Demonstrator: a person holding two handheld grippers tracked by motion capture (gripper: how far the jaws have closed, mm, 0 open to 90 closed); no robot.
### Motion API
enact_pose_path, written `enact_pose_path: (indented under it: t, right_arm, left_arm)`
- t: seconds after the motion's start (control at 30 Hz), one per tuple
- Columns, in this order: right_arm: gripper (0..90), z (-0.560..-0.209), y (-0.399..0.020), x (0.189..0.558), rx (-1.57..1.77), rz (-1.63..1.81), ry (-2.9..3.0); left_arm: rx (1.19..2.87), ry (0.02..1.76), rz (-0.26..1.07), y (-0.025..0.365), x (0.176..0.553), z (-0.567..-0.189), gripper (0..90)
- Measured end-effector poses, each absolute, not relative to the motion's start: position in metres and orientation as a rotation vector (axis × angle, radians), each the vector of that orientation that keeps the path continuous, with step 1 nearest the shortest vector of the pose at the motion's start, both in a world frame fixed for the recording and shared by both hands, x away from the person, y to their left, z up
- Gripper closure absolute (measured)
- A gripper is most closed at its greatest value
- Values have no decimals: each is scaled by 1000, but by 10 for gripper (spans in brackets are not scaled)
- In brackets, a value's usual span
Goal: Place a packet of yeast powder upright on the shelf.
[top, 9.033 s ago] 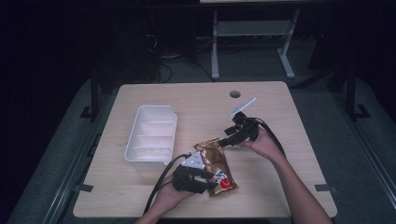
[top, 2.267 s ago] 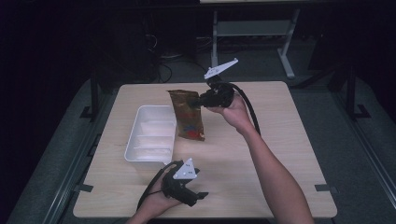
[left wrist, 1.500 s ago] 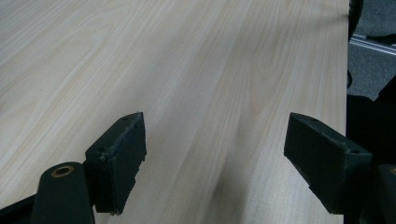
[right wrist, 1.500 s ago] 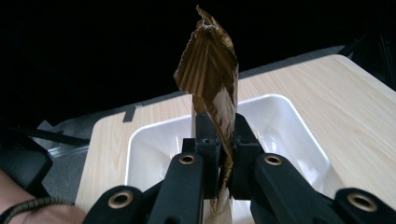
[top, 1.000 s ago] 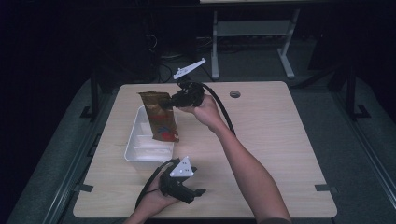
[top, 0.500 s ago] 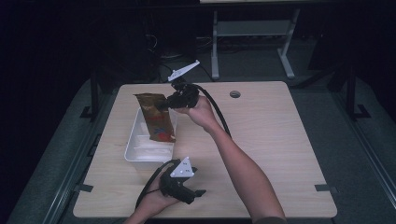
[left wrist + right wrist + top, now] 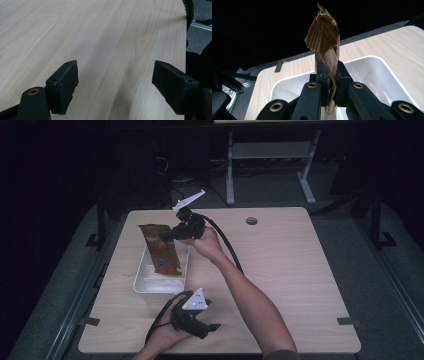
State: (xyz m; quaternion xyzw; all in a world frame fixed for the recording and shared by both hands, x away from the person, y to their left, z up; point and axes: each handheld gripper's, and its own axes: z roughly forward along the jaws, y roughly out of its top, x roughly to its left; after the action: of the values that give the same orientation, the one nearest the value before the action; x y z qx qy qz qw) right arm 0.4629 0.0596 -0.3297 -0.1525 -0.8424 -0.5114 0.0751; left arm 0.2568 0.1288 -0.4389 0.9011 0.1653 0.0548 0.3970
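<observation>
one bag, the brown snack pouch [image 7: 162, 249], hangs with its long axis near vertical from the right gripper [image 7: 172, 235], whose jaws are clenched on its upper edge; in the right gripper view the crinkled top of the pouch [image 7: 325, 42] rises above them. its lower end hangs over the white tray [image 7: 145, 285] and looks to dip inside it, so the likely next move is straight down. the left gripper [image 7: 202, 330] rests low on the worktop [image 7: 280, 255], well apart, its jaws released and holding nothing.
</observation>
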Motion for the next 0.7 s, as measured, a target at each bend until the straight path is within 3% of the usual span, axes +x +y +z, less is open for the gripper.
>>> enact_pose_path:
  t: [0.7]
  right_arm:
    - [847, -356, 65, 464, -494, -1491, -2484]
  left_arm:
    - [2288, 408, 144, 129, 258, -439, 212]
